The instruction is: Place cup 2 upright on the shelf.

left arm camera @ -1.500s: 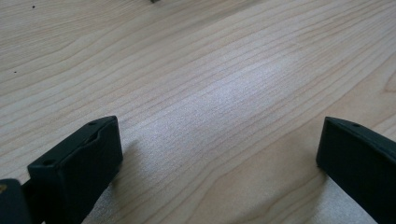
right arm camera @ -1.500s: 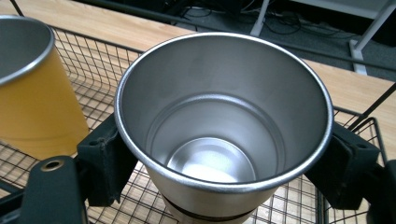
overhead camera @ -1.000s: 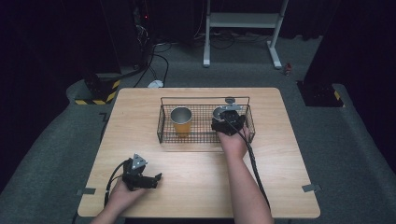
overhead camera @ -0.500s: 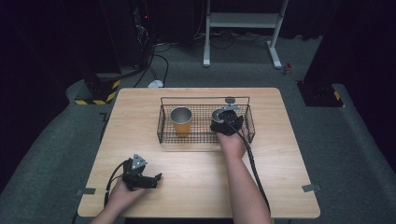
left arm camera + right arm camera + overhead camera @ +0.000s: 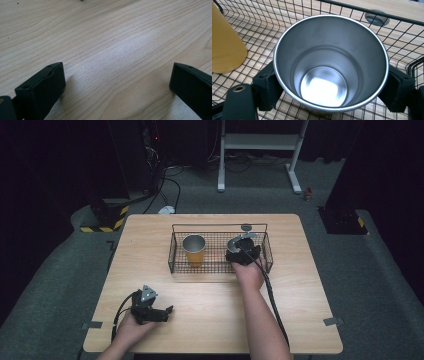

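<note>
Between our right gripper's (image 5: pixel 329 92) matt black plastic jaws we see a steel cup (image 5: pixel 329 62), brushed and shiny inside; around it thin black wire basket (image 5: pixel 287 15), beneath pale wood-grain table (image 5: pixel 112 50).

i count two cups: one steel cup (image 5: pixel 329 62) clamped in my right tongs (image 5: pixel 243 254) and one orange cup (image 5: pixel 193 249). one wire basket (image 5: pixel 172 251), one table (image 5: pixel 300 285), and my two tongs, the left tongs (image 5: pixel 159 314) empty.
</note>
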`<state>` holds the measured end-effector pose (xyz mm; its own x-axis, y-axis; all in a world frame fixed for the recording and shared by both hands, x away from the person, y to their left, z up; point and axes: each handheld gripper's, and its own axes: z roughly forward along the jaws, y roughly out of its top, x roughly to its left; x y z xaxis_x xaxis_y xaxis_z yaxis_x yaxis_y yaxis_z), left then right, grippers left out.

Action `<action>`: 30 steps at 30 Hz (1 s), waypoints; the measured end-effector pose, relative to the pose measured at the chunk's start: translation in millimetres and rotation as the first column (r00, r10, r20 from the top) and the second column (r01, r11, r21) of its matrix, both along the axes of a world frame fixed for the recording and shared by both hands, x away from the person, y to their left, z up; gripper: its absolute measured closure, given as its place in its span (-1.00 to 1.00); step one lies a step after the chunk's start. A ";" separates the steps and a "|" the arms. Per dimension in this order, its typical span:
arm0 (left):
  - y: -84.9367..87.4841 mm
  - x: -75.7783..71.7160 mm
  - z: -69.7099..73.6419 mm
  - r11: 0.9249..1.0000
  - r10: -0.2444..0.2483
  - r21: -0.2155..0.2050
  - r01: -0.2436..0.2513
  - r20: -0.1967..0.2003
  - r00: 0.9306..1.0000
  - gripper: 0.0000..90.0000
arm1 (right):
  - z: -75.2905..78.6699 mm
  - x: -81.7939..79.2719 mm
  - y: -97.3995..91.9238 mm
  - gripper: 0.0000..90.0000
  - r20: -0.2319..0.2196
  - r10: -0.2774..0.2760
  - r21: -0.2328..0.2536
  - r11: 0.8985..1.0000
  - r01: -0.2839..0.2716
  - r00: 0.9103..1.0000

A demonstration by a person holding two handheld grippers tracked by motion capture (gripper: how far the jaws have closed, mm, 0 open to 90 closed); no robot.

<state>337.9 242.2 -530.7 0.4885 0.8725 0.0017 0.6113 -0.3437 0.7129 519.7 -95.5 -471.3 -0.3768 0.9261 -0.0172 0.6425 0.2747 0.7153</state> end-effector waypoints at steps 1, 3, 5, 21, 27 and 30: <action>0.0 0.0 0.0 1.000 0.000 0.000 0.000 0.000 1.000 -0.98 | 0.1 0.0 0.0 -0.61 -0.002 0.000 -0.001 1.000 0.000 1.000; 0.0 0.0 0.0 1.000 0.000 0.000 0.000 0.000 1.000 -0.98 | 0.4 -0.1 0.3 -0.61 -0.010 -0.001 0.003 1.000 0.001 1.000; 0.0 0.0 0.0 1.000 0.000 0.000 0.000 0.000 1.000 -0.98 | 0.9 -0.4 0.2 -0.64 -0.013 -0.001 0.002 1.000 0.001 1.000; 0.5 0.2 0.3 1.000 -0.006 0.006 0.006 -0.001 1.000 -0.98 | 24.2 -19.5 -3.9 -0.80 0.061 0.003 -0.005 1.000 -0.003 0.998; 0.4 0.1 0.2 1.000 -0.004 0.005 0.004 -0.001 1.000 -0.98 | 34.6 -40.2 -9.3 -0.80 0.095 0.025 0.015 1.000 -0.027 0.995; 0.2 0.3 0.1 1.000 -0.004 0.002 0.004 0.000 1.000 -0.98 | 36.3 -53.5 -14.0 -0.80 0.104 0.038 0.026 0.999 -0.040 0.994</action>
<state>338.2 242.3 -530.6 0.4921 0.8705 0.0038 0.6095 -0.3476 0.7125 466.2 -109.6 -435.0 -0.4102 0.9114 -0.0327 0.5536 0.2772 0.7853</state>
